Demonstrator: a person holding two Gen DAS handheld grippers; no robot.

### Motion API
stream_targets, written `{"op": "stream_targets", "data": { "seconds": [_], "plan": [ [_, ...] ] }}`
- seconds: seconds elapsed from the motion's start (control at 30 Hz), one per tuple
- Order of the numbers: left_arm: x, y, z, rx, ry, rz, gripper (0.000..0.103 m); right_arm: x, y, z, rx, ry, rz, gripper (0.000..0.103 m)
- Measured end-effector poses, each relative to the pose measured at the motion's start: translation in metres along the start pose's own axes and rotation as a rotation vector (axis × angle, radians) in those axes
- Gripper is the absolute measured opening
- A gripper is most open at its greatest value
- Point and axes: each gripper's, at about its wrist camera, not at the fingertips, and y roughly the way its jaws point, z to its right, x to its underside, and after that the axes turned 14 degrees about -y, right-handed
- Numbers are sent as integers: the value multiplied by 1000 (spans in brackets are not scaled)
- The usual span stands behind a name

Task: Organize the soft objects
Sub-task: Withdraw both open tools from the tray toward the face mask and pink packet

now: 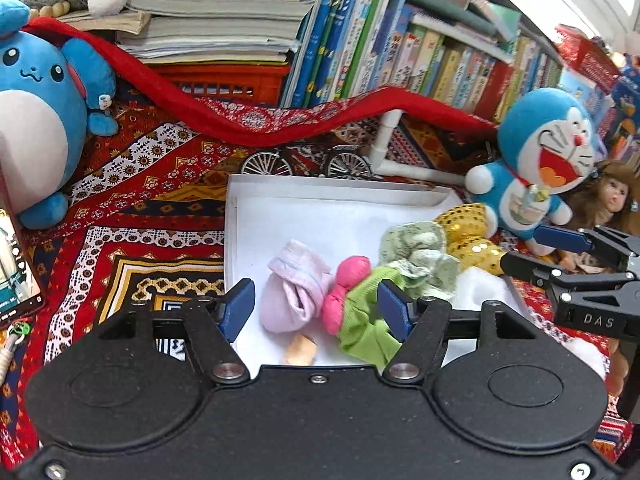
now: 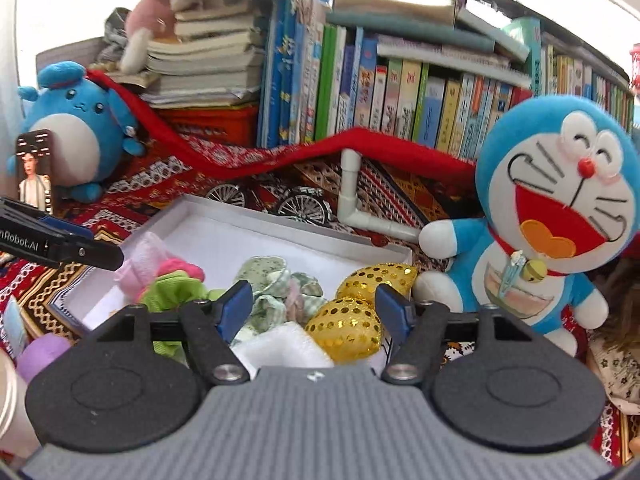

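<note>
Most soft things already lie in the white tray (image 1: pixel 256 200) ahead of both claws. Left claw (image 1: pixel 316 304) and right claw (image 2: pixel 314 308) gape, pinching nothing; plush toys remain outside.

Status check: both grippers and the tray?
Left gripper open over pink sock. Right gripper open above gold pouch. White tray holds soft pieces. Nothing blocking.
</note>
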Motion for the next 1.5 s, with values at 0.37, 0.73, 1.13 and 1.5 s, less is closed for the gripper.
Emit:
{"op": "stream_targets", "data": {
  "seconds": [0.37,0.73,1.13,1.5],
  "plan": [
    [31,-54,-3,48,33,96,75,26,-58,-24,-33,-15,119,85],
    [68,-91,-11,78,36,137,78,54,-91,-42,-59,7,166,86],
    [103,-121,-38,68,11,203,79,84,-117,-58,-49,11,191,88],
    [133,-123,-83,-6,-31,281,87,130,-134,-55,14,58,214,91]
  ]
}}
